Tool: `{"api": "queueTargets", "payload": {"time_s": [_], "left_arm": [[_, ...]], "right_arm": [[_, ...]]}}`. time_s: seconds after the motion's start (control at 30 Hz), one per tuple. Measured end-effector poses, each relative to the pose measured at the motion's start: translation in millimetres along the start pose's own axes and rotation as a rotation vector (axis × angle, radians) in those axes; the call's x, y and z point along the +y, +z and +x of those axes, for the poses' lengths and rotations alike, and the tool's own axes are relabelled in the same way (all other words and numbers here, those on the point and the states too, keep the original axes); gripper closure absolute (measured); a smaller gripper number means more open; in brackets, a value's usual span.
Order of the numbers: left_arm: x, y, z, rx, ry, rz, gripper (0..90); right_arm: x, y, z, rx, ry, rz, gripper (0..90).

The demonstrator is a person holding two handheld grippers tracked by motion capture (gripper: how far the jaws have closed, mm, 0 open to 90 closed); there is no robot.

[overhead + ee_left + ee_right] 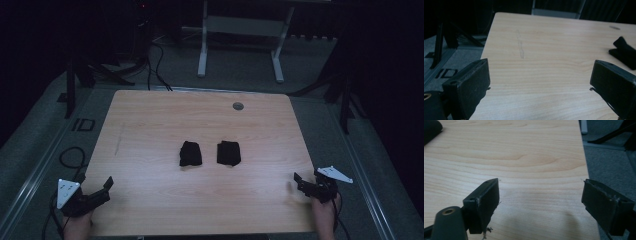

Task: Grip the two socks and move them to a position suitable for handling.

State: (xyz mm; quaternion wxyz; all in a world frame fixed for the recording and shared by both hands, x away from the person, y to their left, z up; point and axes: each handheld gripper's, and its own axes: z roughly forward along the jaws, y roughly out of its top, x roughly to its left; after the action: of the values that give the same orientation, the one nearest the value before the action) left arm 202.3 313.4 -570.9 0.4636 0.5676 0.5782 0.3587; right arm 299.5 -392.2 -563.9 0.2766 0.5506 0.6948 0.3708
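Two soft, lumpy black cloths (190,153) (228,153) lie side by side on the smooth wooden counter (150,130), while both grippers (102,190) (301,181) rest at its near corners, jaws apart and empty.

Two black handheld grippers, the left gripper (106,186) lower left and the right gripper (298,181) lower right, each carry a grey three-cornered plate, blocky scuffed jaws and a trailing black cable.

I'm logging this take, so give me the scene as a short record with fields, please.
table: light wood, grey round plug near far edge
items: two black cloth bundles side by side mid-table, left bundle, right bundle, apart
left gripper: open, holds nothing, near left corner
right gripper: open, holds nothing, near right edge
contact: neither gripper touches a bundle
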Motion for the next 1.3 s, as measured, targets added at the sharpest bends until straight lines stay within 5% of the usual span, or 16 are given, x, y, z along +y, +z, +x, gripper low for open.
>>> {"api": "queueTargets", "payload": {"time_s": [0.07, 0.17, 0.2, 0.33, 0.57, 0.63, 0.73, 0.83, 1.03, 1.3], "left_arm": [[1.2, -2.0, 1.7, 0.011, -0.040, -0.018, 2.8], [1.7, -3.1, 2.8, 0.006, -0.048, -0.026, 2.8], [2.0, -2.4, 2.8, -0.033, -0.041, -0.016, 2.8], [1.3, 0.6, -3.4, -0.057, -0.011, 0.006, 2.9], [3.1, 2.3, -10.8, -0.154, -0.065, 0.044, 2.9], [5.2, 1.2, -13.6, -0.146, -0.089, 0.061, 2.9], [8.2, -0.2, -21.8, -0.142, -0.042, 0.083, 2.9], [8.5, -0.6, -30.3, -0.192, -0.014, 0.091, 2.8], [8.6, 1.3, -42.8, -0.266, -0.015, 0.109, 2.8], [8.5, 2.7, -52.6, -0.304, -0.004, 0.134, 2.8]], "right_arm": [[0.7, 1.3, -0.2, 0.024, -0.005, 0.007, 13.9], [0.9, 1.5, 0.1, 0.047, -0.012, 0.007, 13.8], [1.2, 1.6, 0.8, 0.058, -0.016, 0.009, 13.7], [5.3, 3.8, 4.2, 0.113, -0.064, 0.054, 13.7], [11.6, 7.9, 15.3, 0.164, -0.101, 0.101, 13.7], [15.0, 10.1, 20.7, 0.204, -0.107, 0.119, 13.7], [21.2, 13.7, 30.5, 0.247, -0.130, 0.122, 13.7], [28.9, 17.4, 40.0, 0.305, -0.136, 0.118, 13.7], [44.1, 30.0, 65.9, 0.376, -0.213, 0.129, 13.7], [63.1, 50.9, 101.1, 0.425, -0.306, 0.167, 13.9]]}}
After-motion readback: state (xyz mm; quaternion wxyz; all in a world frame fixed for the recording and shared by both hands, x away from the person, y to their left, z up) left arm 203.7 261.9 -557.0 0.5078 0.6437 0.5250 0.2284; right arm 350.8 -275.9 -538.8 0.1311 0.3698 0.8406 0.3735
